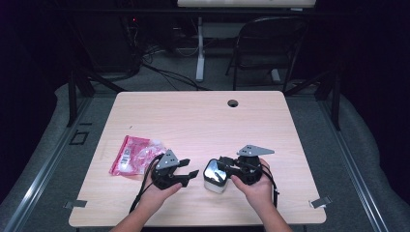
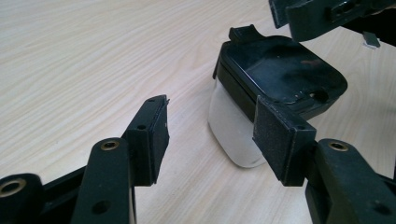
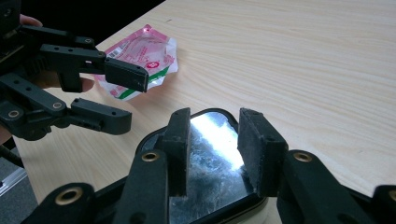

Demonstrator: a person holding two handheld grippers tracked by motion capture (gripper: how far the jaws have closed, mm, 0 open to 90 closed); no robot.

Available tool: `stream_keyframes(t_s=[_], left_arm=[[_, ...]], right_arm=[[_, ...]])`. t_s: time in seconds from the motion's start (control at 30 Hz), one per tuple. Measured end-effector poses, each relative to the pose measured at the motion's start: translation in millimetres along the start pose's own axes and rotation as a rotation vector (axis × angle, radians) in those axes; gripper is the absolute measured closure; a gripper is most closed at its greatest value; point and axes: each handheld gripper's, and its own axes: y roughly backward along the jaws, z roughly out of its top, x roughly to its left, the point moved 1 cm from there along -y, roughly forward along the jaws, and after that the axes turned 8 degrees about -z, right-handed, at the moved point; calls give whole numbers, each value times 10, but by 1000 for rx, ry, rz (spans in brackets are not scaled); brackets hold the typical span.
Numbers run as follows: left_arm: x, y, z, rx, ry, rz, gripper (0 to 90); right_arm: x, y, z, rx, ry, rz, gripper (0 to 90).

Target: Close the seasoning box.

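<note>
A small clear container (image 1: 214,182) with a glossy black lid (image 2: 280,65) stands near the table's front edge, between the two grippers. My left gripper (image 1: 191,167) is just left of it, and in the left gripper view (image 2: 212,105) its jaws stand wide apart, the right pad beside the lid's near corner. My right gripper (image 1: 221,164) reaches in from the right and hovers over the lid (image 3: 210,186). Its jaws (image 3: 215,116) are apart with nothing between them. A small tab sticks up at the lid's far edge (image 2: 245,32).
A pink and clear plastic bag (image 1: 135,153) lies flat at the table's front left, just behind the left gripper (image 3: 133,100). The table (image 1: 203,116) has a cable hole (image 1: 233,103) near its far edge. A dark chair (image 1: 270,43) stands beyond the table.
</note>
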Motion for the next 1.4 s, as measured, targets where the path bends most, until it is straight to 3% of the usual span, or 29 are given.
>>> stream_keyframes(t_s=[0.6,0.97,1.17,1.27,1.33,1.4], left_arm=[[238,191,5,-64,62,68,457],[411,281,-43,-70,105,118,456],[524,366,-72,-87,133,153,453],[590,418,-103,-86,133,205,451],[655,458,-137,-86,156,217,450],[718,496,-171,-101,191,233,449]], right_arm=[[-158,109,39,-46,-52,-22,602],[-246,129,33,-50,-67,-46,575],[-385,154,9,-46,-86,-97,533],[-478,155,-26,-35,-79,-151,516],[-554,136,-73,-7,-75,-205,509],[-633,112,-126,6,-100,-221,503]])
